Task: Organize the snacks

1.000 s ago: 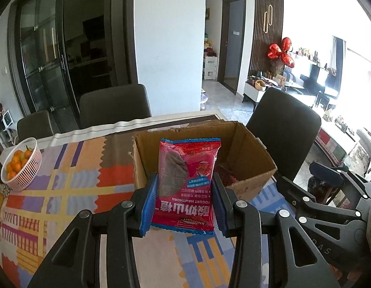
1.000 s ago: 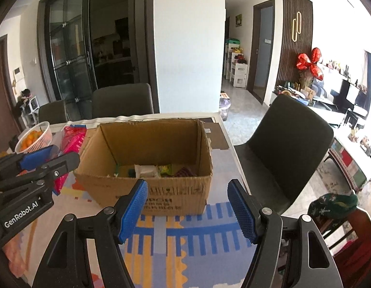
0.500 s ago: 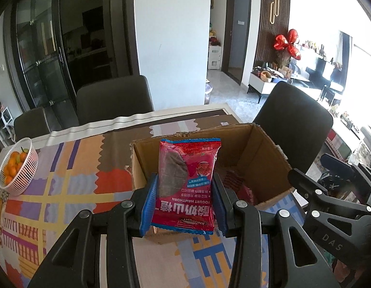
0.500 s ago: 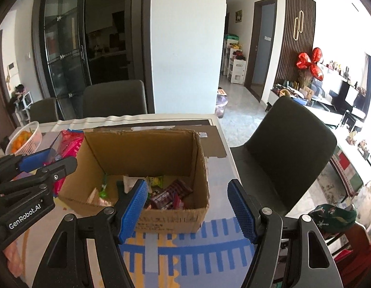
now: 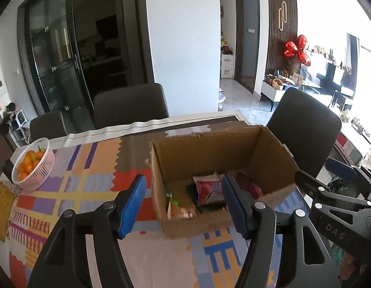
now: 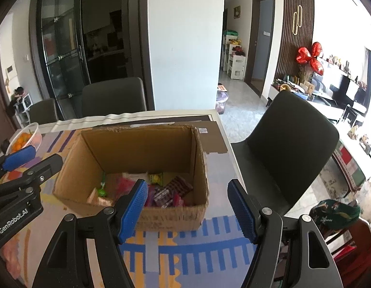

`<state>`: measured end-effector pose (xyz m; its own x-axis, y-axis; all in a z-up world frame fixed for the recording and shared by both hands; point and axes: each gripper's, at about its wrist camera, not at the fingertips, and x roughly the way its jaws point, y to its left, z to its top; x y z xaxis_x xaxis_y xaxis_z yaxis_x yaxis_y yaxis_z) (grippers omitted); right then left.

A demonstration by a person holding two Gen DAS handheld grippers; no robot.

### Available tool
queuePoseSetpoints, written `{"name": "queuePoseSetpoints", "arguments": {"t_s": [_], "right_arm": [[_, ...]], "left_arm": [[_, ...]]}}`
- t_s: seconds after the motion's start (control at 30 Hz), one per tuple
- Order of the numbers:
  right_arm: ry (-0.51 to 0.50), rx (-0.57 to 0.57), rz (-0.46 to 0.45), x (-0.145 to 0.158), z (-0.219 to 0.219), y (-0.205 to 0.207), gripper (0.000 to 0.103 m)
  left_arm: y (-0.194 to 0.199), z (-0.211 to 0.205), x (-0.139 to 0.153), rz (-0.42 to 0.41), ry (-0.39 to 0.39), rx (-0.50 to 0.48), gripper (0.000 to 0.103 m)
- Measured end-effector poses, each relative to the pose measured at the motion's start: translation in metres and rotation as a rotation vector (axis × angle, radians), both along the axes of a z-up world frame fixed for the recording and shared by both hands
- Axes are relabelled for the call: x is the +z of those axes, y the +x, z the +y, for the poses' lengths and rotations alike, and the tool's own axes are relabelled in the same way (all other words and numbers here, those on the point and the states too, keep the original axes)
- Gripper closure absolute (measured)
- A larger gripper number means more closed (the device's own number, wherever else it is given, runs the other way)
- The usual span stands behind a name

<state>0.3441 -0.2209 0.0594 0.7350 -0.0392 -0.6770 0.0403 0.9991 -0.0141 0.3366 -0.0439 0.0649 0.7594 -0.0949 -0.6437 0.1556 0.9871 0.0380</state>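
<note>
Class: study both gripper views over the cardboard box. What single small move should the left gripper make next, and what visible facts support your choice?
Probably lift the left gripper up and back from the cardboard box. Its jaws stand open and empty, and a red snack packet lies inside the box among other wrappers, so this drop looks finished. The right gripper is open and empty too. No loose snack shows on the patterned tablecloth.

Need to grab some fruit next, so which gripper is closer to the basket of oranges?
Left. The left gripper is over the box's left side, nearer the basket of oranges; the right gripper is farther right.
</note>
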Motion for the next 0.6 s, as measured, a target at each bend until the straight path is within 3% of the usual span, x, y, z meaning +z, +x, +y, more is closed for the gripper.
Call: {"name": "queuePoseSetpoints", "arguments": {"t_s": [0.2,0.3,0.6], "right_arm": [[0.014,0.02,-0.021,0.001,0.001,-0.035,0.033],[0.022,0.02,-0.043,0.005,0.001,-0.053,0.033],[0.029,0.005,-0.109,0.016,0.001,-0.109,0.021]], "left_arm": [[-0.04,0.007,0.001,-0.037,0.006,0.01,0.025],[-0.059,0.009,0.0,-0.05,0.008,0.01,0.025],[-0.115,0.016,0.002,-0.099,0.001,0.028,0.012]]}}
